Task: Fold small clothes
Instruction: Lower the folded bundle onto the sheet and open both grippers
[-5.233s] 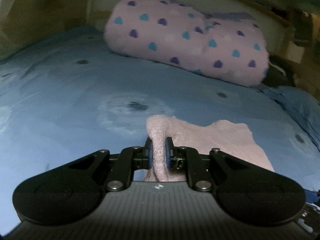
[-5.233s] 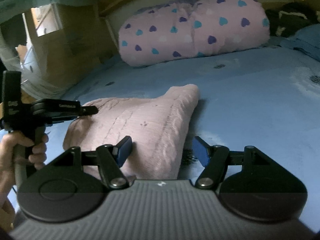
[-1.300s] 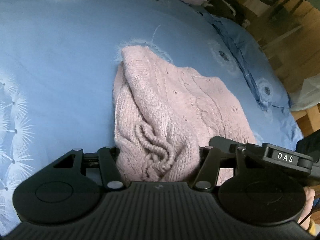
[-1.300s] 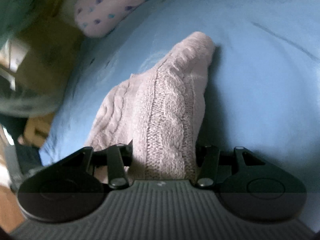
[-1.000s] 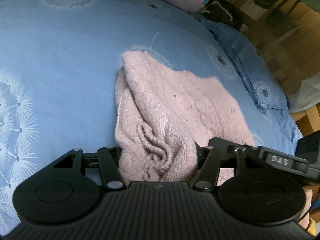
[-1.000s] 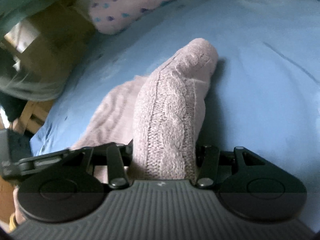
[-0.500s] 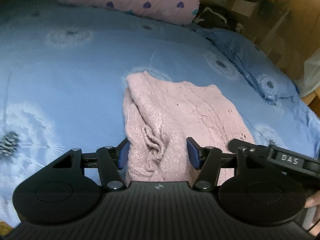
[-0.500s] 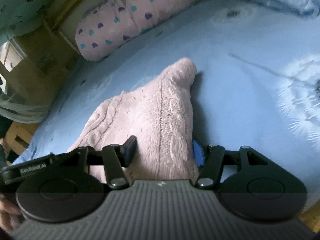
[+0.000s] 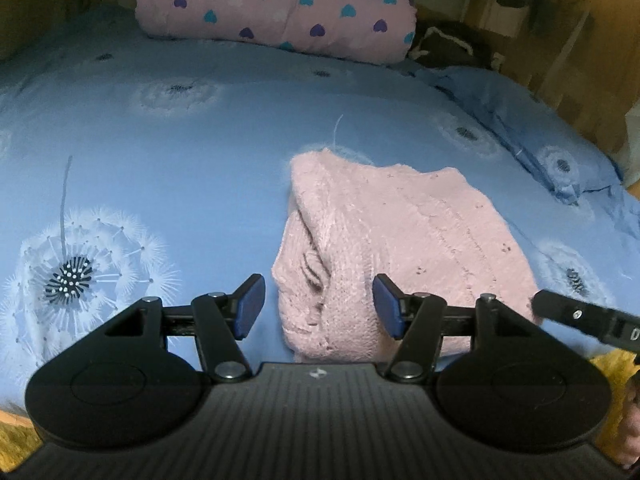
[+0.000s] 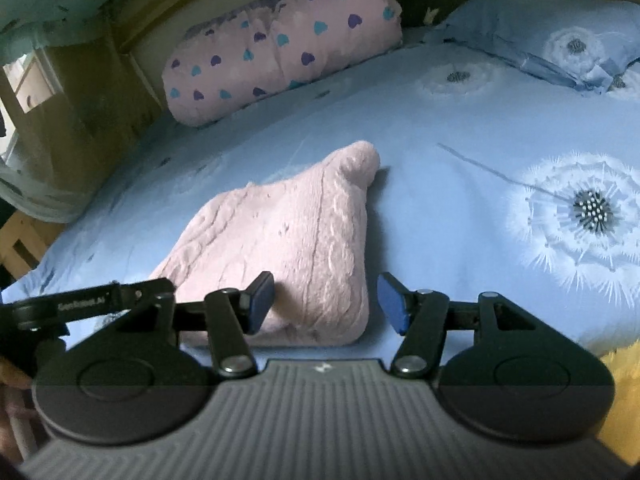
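Sweater: the pink cable-knit sweater point(image 9: 400, 248) lies folded on the bed, free of both tools, near the bed's front edge. The folded bundle comes to a rounded tip at its far end point(image 10: 356, 160).
Left tongs: the left tongs point(image 9: 319, 307) hang open over the sweater's near left corner, blue pads clear of the knit on both sides. Five seconds back they were pinched tight on a fold of it; a second ago the wool still filled the gap between the fingers, and now there is daylight either side.
Right tongs: the right tongs point(image 10: 326, 303) stand open too. The left pad point(image 10: 260, 300) sits in front of the knit, whether touching I cannot tell; the right pad point(image 10: 392, 302) is clear, over bare sheet. A second ago the sweater bulged up between the fingers; now it lies flat beyond them.
Views: both cameras have pulled back and tipped up since a second ago, so far more of the bed shows.
Bed: blue dandelion-print sheet point(image 9: 180, 168), one big dandelion head at the left in the left view point(image 9: 72, 276) and at the right in the right view point(image 10: 592, 204).
Blanket roll: a pink blanket with heart spots point(image 9: 280, 4) lies rolled at the head of the bed, well apart from the sweater.
Pillow: a blue dandelion pillow point(image 10: 540, 28) sits at the far right corner.
Other tool: each camera catches the other gripper's black body at its edge point(image 9: 580, 318) point(image 10: 88, 300).
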Available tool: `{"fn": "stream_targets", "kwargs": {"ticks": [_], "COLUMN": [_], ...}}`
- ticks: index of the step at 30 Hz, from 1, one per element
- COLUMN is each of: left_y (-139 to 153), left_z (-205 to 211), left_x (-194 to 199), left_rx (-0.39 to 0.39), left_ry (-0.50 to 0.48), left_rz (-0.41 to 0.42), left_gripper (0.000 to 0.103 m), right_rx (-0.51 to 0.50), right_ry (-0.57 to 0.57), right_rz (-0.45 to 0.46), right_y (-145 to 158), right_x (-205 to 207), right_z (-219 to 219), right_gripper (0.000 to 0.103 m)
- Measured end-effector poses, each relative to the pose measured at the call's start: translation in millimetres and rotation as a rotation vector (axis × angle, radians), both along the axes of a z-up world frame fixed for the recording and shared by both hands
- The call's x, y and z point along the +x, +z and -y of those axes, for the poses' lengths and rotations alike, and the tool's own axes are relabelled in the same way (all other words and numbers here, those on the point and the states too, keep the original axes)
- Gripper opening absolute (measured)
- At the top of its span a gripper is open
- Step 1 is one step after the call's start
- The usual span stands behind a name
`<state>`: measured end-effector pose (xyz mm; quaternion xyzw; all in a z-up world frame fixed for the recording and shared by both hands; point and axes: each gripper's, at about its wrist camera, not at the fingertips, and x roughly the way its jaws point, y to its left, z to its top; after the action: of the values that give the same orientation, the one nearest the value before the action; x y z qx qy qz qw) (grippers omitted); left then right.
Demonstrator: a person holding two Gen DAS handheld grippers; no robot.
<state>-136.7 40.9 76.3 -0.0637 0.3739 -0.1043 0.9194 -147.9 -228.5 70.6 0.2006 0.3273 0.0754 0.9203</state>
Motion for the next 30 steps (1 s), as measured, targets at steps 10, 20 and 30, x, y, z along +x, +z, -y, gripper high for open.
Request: {"fn": "stream_targets", "kwargs": {"ticks": [10, 20, 30], "left_y": [-1, -28, -50], "left_z": [9, 24, 38], "left_x": [-33, -37, -28], "left_rx": [0.039, 0.086, 0.198], "left_ry": [0.002, -0.001, 0.003], "left_rz": [-0.021, -0.084, -0.106], "left_gripper": [0.07, 0.08, 0.086], "right_rx": [-0.092, -0.195, -0.322], "right_ry": [0.05, 0.064, 0.083], "right_rz": [0.029, -0.047, -0.047], "right_y": [8, -12, -33], "right_x": [-25, -30, -24], "right_z": [-14, -20, -30], "right_gripper": [0.064, 0.067, 0.069]}}
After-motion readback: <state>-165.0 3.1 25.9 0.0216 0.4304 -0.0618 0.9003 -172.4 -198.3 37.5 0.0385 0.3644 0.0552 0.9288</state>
